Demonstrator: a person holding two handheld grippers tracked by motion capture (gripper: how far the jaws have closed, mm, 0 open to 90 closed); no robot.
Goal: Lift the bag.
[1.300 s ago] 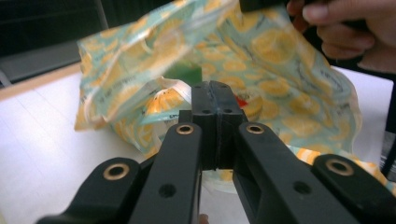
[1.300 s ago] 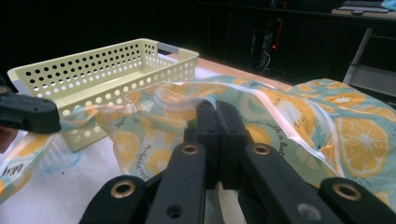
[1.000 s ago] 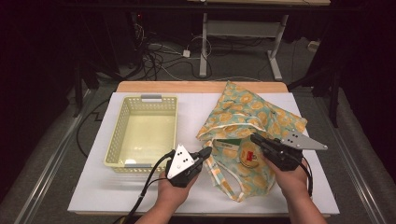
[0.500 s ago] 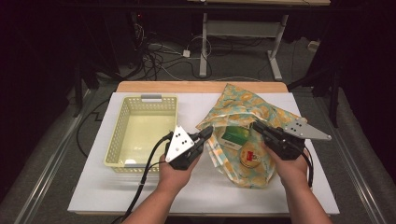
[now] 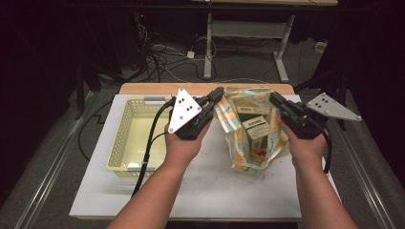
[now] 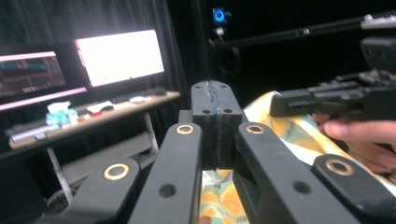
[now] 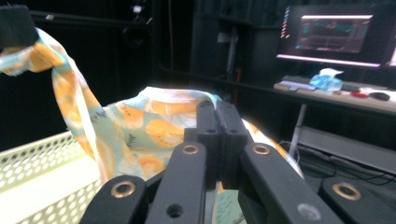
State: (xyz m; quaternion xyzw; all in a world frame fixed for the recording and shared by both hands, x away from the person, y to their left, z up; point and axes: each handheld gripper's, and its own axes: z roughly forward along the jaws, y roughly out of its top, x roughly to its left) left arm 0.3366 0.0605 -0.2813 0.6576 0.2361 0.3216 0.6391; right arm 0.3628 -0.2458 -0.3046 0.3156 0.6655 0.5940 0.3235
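Bare white table (image 5: 200,191) in front, open to a hand. Pale yellow basket (image 5: 125,138) on the left, walls blocking low passage. Cloth bag (image 5: 248,138) held up between left gripper (image 5: 216,95) and right gripper (image 5: 274,99), closing the middle.

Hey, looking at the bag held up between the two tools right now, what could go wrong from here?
1. The left tool and right tool each pinch only a thin edge of the fabric bag; the cloth might slip free and the bag collapse.
2. The bag's mouth is stretched open with the green box showing inside; a tilt could tip it onto the table.
3. The yellow basket sits close beside the left hand, which might knock it.
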